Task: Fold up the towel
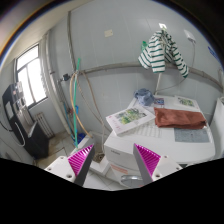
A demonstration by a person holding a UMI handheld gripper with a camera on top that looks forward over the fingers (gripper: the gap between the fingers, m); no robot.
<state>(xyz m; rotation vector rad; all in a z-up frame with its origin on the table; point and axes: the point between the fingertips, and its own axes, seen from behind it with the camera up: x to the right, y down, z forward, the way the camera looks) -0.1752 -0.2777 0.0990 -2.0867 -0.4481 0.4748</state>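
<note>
Grey wall with a bright window (28,78) sits at the left. Next, the gripper (114,160) holds its magenta-padded fingers (81,158) wide apart with nothing between them, raised over a white worktop (118,150). Beyond the fingers lies a printed booklet (129,120). Further right, the rust-brown folded towel (180,117) rests flat on the worktop, below a striped green-and-white garment (160,52) hanging on the wall.

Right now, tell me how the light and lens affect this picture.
Gripper view: daylight from the window blows out its panes; the fisheye lens bends the walls into curves; the folded towel on the table reads clearly; the open gripper shows bright pink pads, slightly soft.
</note>
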